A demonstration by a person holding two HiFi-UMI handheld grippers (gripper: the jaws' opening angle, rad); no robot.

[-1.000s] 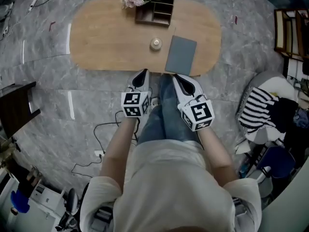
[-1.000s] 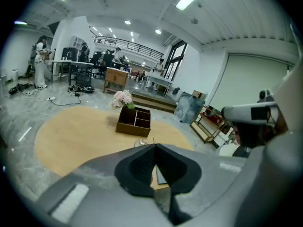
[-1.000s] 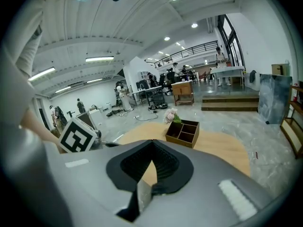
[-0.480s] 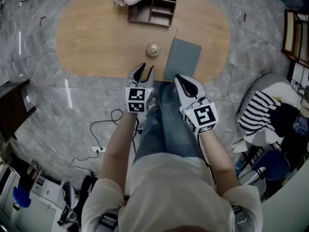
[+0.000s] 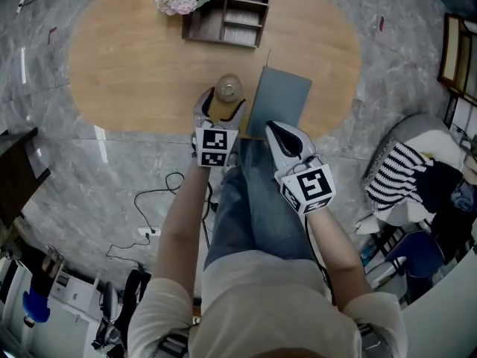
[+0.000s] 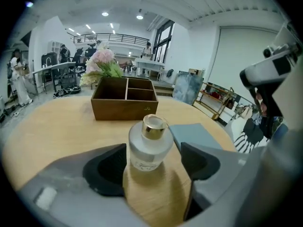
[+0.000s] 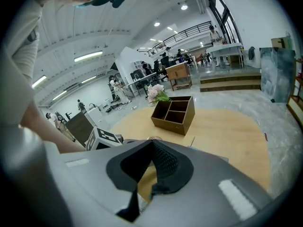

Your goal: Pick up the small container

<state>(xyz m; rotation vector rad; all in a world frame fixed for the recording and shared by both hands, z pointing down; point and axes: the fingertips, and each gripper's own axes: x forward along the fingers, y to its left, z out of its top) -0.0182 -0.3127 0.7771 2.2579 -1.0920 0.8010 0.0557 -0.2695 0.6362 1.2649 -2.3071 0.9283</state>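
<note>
While the left claw [image 5: 222, 104] stands wide apart, its jaws having just been opening, the small container [image 6: 150, 145] sits upright on the worktop [image 5: 127, 66] between its pads, apparently unclamped. A frosted glass bottle, long axis vertical and gold cap up, it looks rigid, slippery and breakable. The round body below the shoulder seems the safest hold. The right claw [image 5: 274, 127] hangs alongside, jaws together, empty.

Left gripper [image 5: 222, 104] fingers just opened wide around small container [image 5: 228, 88], right gripper [image 5: 276, 128] fingers together
</note>
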